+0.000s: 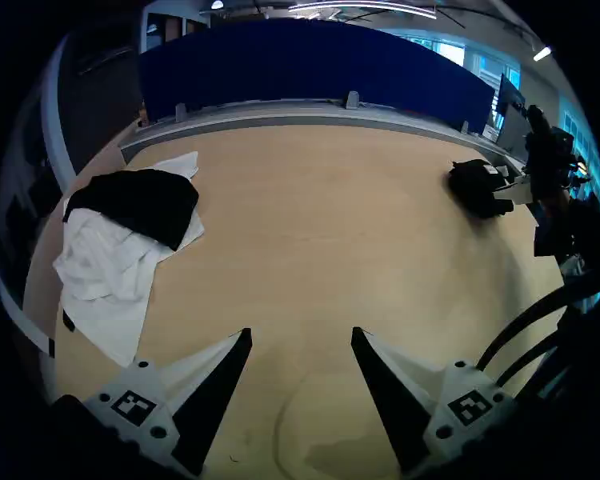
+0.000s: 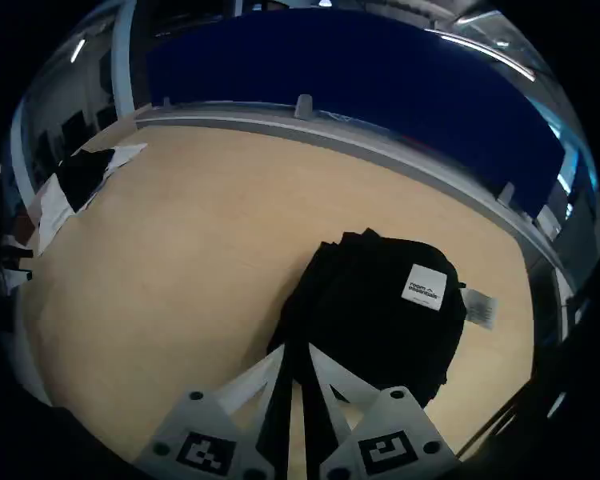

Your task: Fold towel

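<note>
A black folded cloth towel [image 2: 364, 336] with a white square label is laid on the pale wooden worktop [image 2: 180, 256]. The right gripper [image 2: 298, 352] is drawn narrow with its tips set at the towel's near edge; whether cloth is pinched cannot be told. The left gripper [image 1: 302, 336] is held wide over bare worktop. A heap of white and black cloths [image 1: 116, 248] is seen well apart, and a blue partition [image 1: 316, 64] is set behind.
</note>
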Demonstrator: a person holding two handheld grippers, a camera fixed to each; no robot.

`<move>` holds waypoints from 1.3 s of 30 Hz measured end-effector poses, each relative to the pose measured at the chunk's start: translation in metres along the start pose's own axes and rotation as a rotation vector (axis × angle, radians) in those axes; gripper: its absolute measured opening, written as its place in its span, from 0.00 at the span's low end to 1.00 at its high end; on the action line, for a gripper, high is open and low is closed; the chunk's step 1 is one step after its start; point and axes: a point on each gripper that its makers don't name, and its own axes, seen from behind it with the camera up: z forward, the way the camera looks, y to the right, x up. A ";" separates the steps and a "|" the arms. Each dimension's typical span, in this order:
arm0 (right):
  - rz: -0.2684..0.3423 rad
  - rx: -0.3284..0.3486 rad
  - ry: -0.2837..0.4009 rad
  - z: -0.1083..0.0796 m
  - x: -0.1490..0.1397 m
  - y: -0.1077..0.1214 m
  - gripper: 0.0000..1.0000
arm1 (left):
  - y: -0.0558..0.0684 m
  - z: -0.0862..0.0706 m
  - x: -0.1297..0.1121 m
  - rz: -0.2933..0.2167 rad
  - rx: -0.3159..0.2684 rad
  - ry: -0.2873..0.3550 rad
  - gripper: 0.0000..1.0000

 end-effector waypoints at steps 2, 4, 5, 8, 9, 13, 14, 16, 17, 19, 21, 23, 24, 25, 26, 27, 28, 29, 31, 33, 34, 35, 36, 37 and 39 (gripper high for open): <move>0.000 0.001 0.001 0.000 0.000 0.000 0.07 | 0.000 0.001 0.000 -0.001 0.000 0.000 0.92; -0.001 0.002 0.002 -0.001 0.001 0.001 0.07 | 0.000 0.001 0.001 -0.001 -0.001 0.000 0.92; -0.001 0.002 0.002 -0.001 0.001 0.001 0.07 | 0.000 0.001 0.001 -0.001 -0.001 0.000 0.92; -0.003 0.003 0.003 -0.001 0.002 0.001 0.07 | 0.002 0.002 0.003 0.000 -0.003 0.000 0.92; -0.003 0.003 0.006 -0.002 0.003 0.001 0.07 | 0.002 0.002 0.003 0.000 -0.003 0.000 0.92; 0.002 -0.002 0.026 -0.005 0.008 0.001 0.30 | 0.003 0.003 0.003 0.001 -0.004 0.000 0.92; 0.004 -0.004 0.032 -0.006 0.010 0.001 0.38 | 0.003 0.004 0.003 0.001 -0.004 -0.001 0.92; 0.014 -0.010 0.045 -0.009 0.012 0.003 0.53 | 0.002 0.004 0.004 0.001 -0.004 -0.001 0.92; 0.020 -0.014 0.051 -0.010 0.014 0.004 0.59 | 0.002 0.004 0.004 0.001 -0.004 -0.001 0.92; 0.039 -0.024 0.068 -0.014 0.017 0.008 0.68 | 0.003 0.005 0.005 0.002 -0.004 -0.001 0.92; 0.064 -0.039 0.090 -0.018 0.021 0.013 0.76 | 0.003 0.005 0.005 0.003 -0.005 -0.001 0.92; 0.099 -0.064 0.119 -0.024 0.026 0.021 0.87 | 0.004 0.005 0.006 0.005 -0.006 -0.001 0.93; 0.116 -0.079 0.131 -0.026 0.027 0.026 0.89 | 0.004 0.006 0.006 0.005 -0.007 -0.001 0.93; 0.134 -0.098 0.144 -0.029 0.028 0.033 0.92 | 0.004 0.006 0.007 0.005 -0.008 -0.001 0.93; 0.150 -0.115 0.155 -0.031 0.030 0.038 0.92 | 0.005 0.006 0.008 0.006 -0.008 -0.001 0.93; 0.163 -0.127 0.161 -0.033 0.030 0.043 0.93 | 0.006 0.006 0.009 0.006 -0.010 0.000 0.92; 0.174 -0.137 0.163 -0.034 0.030 0.048 0.93 | 0.006 0.006 0.009 0.006 -0.011 0.000 0.93; 0.184 -0.146 0.165 -0.035 0.030 0.052 0.94 | 0.007 0.006 0.010 0.006 -0.012 0.000 0.93; 0.191 -0.161 0.172 -0.037 0.032 0.058 0.96 | 0.008 0.007 0.011 0.008 -0.013 0.000 0.93; 0.194 -0.174 0.179 -0.038 0.034 0.064 0.96 | 0.009 0.007 0.011 0.010 -0.014 -0.001 0.92; 0.193 -0.181 0.183 -0.038 0.036 0.067 0.96 | 0.009 0.007 0.011 0.010 -0.014 -0.001 0.92; 0.193 -0.188 0.186 -0.038 0.038 0.070 0.96 | 0.009 0.008 0.011 0.011 -0.015 -0.002 0.93; 0.193 -0.193 0.189 -0.037 0.041 0.072 0.96 | 0.009 0.008 0.011 0.011 -0.015 -0.002 0.92; 0.193 -0.198 0.190 -0.036 0.043 0.075 0.96 | 0.010 0.008 0.011 0.012 -0.015 -0.003 0.92; 0.194 -0.205 0.192 -0.033 0.048 0.080 0.96 | 0.010 0.008 0.011 0.012 -0.014 -0.003 0.92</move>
